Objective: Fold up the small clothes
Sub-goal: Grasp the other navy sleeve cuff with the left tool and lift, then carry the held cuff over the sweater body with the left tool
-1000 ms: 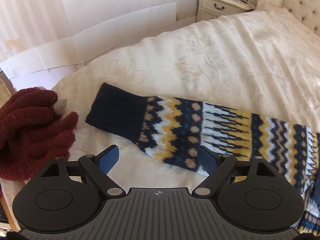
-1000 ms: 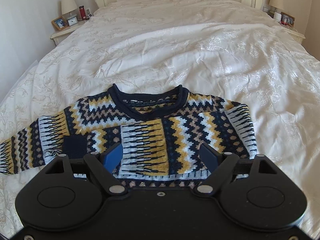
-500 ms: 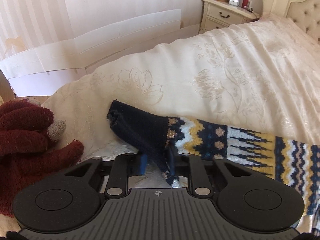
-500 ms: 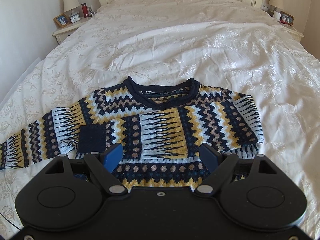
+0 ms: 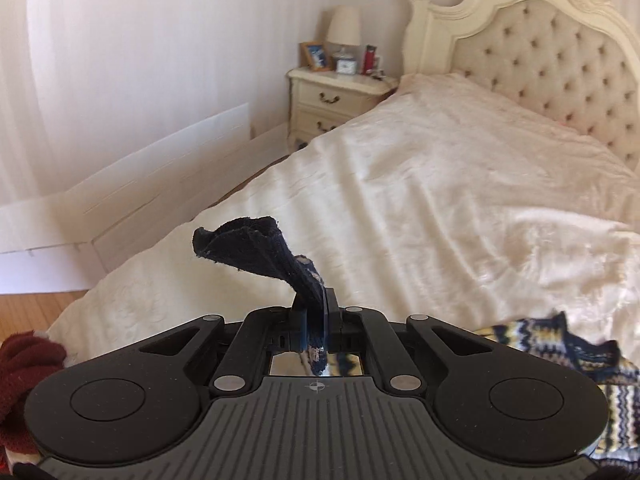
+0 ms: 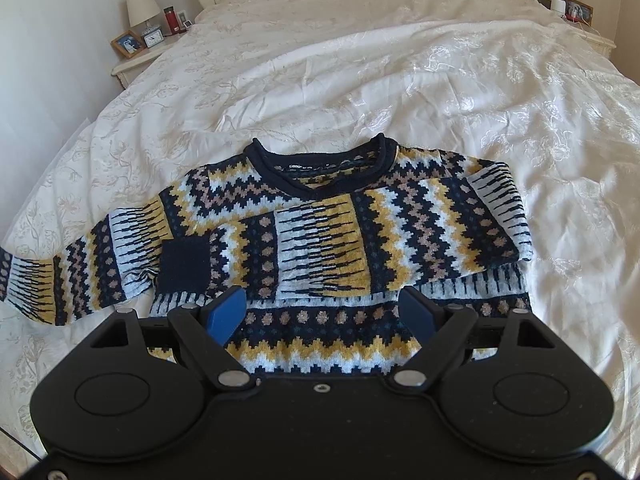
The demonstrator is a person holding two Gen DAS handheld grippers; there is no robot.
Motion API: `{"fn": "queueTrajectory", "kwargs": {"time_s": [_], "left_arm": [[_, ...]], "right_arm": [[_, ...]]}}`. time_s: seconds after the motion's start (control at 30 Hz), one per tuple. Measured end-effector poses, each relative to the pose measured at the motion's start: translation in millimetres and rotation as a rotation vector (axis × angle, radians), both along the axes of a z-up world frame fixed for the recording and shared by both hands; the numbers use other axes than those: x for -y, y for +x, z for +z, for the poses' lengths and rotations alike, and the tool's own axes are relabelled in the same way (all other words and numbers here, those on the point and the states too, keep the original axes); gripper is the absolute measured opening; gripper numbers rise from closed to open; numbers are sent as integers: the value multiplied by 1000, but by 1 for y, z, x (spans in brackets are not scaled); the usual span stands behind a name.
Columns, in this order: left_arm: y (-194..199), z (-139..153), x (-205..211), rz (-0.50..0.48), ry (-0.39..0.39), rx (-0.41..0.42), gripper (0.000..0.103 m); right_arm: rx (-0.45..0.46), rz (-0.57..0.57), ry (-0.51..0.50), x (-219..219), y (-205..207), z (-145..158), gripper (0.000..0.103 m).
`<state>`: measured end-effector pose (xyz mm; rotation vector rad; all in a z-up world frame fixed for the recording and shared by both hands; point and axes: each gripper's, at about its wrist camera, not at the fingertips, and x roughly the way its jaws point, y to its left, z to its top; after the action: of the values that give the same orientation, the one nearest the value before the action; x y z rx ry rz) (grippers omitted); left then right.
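Navy ribbed cuff (image 5: 256, 246) stands pinched in the closed left gripper (image 5: 316, 320), lifted off the bed (image 5: 440, 200), presumably so that sleeve can be carried across the sweater (image 6: 340, 232), which lies flat with its other sleeve already folded over the chest. The right gripper (image 6: 324, 314) hovers open and empty above the hem — likely waiting. How much sleeve trails below the left gripper is hidden by its own body.

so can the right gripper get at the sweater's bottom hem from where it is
Probably yes. The right gripper is open and hovers just over the sweater, and nothing lies between its fingers and the fabric near the hem. The hem itself is hidden behind the gripper body.
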<state>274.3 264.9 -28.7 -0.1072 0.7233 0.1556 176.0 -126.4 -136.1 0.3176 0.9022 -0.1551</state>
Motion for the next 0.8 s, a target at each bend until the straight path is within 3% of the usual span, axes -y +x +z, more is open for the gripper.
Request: {"fn": "queueTrajectory", "kwargs": {"time_s": [0.13,0.3,0.4,0.57,0.8], "left_arm": [[5,24,67,-107,-29,39,6],[11,21,168,-270,-47,50,6],[16,4,227,-358,-85,32,6],[14,-39,320,-500,-77,-28,6],[5,-80,394,-624,-21,-112,8]], "right_arm": [[5,-13,23,25,-8,-4,84],[1,-46,50,63,-20,-11,84],[-4,-70,64,87,-25,-15,84],[-9,-96,68,121,-33,-19,84],[-19,-138,71,153,-37,-26,84]]}}
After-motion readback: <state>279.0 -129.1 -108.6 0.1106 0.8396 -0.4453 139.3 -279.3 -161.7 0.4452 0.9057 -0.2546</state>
